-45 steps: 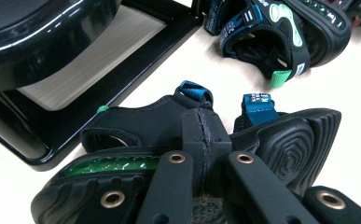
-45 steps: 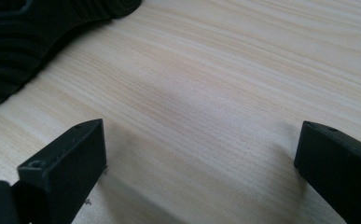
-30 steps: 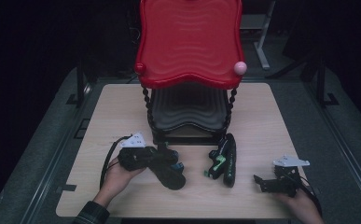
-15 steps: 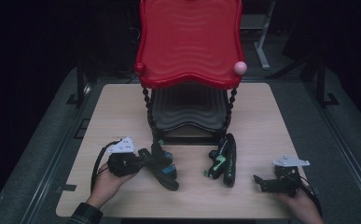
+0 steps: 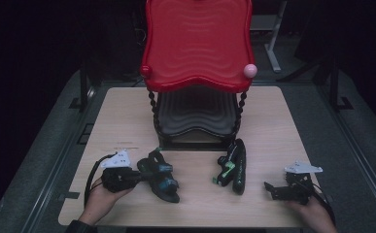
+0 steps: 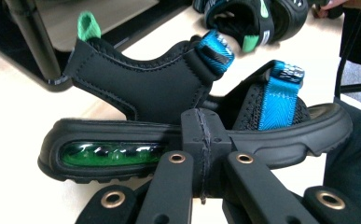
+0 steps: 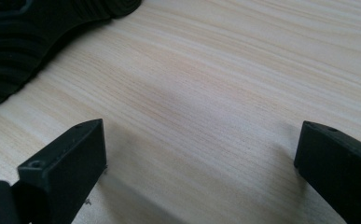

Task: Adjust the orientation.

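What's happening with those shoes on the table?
A person is working with two grippers. The left gripper has its fingers shut at the side of a black sandal with blue straps. The right gripper rests open on the wooden table. Another sandal lies on its side near a red two-tier rack.

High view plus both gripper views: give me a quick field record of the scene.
surface: wooden table
rack: two-tier shelf, red top tray, dark lower tray
left gripper: shut, its tips against the sole edge of the blue-strap sandal
right gripper: open, nothing between its fingers, low over bare table
other sandal: lying on its side in front of the rack
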### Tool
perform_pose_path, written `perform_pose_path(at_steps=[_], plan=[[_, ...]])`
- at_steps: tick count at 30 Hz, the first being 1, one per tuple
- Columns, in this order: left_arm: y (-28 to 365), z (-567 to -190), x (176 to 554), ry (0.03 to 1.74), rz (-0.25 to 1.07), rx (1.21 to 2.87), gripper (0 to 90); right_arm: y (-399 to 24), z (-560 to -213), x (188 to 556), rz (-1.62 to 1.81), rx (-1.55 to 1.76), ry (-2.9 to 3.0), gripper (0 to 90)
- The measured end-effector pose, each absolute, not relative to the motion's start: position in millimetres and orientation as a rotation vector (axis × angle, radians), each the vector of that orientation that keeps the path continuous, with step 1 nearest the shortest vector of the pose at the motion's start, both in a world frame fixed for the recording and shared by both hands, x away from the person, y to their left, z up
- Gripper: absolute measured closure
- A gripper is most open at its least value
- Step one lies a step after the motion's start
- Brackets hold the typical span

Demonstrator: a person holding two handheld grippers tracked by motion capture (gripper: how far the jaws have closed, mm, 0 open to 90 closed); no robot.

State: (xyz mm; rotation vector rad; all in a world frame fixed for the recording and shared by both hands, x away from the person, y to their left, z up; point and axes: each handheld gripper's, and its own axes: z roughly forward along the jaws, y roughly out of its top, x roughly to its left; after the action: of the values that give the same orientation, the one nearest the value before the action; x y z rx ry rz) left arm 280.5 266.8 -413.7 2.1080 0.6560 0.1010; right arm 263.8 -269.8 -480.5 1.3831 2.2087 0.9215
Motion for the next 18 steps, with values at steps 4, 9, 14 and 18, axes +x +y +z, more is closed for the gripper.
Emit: perform_pose_path(at_steps=[4,9,14,18], plan=[[275,-418,273,0.663,0.103,2.137,90.0,-270,-481,264,0.921,1.383,2.209,1.8],[284,-427,267,0.684,0.077,2.177,90.0,-270,-481,264,0.922,1.383,2.209,1.8],[289,-437,266,0.706,0.063,2.23,90.0,-270,-481,264,0.921,1.383,2.209,1.7],[292,-440,267,0.72,0.045,2.224,90.0,-270,-481,264,0.922,1.382,2.209,1.8]])
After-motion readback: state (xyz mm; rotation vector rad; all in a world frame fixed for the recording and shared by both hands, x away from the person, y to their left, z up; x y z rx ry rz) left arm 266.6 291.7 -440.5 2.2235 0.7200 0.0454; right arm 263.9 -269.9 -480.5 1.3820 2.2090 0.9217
